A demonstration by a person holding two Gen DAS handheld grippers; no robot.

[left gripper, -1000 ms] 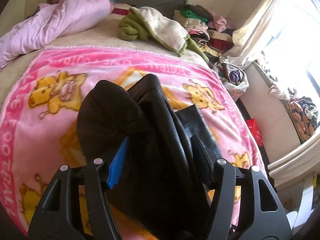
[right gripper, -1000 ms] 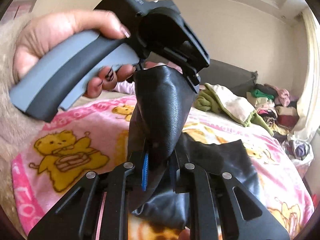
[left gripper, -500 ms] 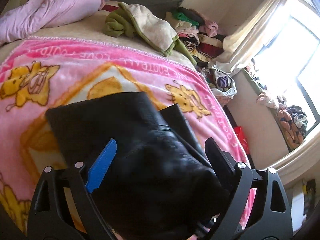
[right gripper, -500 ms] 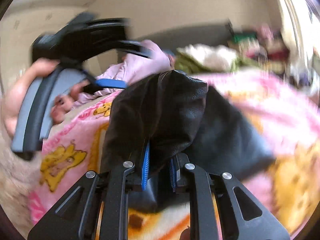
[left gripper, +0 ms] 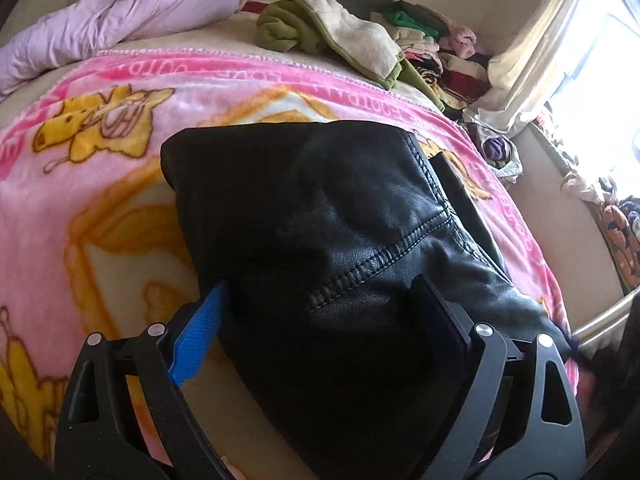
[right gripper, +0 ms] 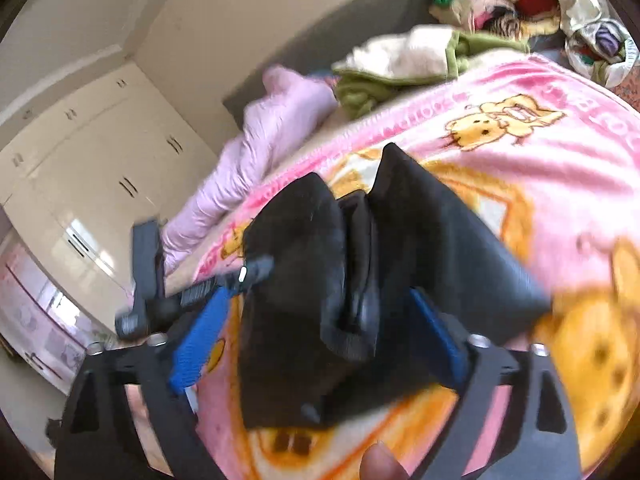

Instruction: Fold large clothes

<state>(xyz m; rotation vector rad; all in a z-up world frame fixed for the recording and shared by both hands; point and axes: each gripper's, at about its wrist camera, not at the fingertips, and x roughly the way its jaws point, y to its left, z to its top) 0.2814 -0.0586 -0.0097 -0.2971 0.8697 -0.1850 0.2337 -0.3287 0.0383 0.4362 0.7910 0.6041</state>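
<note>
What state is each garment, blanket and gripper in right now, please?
Black leather garment: folded over, lying on the blanket.
Pink blanket: spread flat over the bed.
Green and cream garment: crumpled, unfolded.
Lilac garment: crumpled, unfolded.
Left gripper: open, straddling the leather.
Right gripper: jaws just opened, leather between them, unpinched.

The right wrist view is smeared by motion blur. There the black leather garment shows no seams, and its near edge is cut off behind the hand-held gripper. The far clothes pile is too small to sort.
</note>
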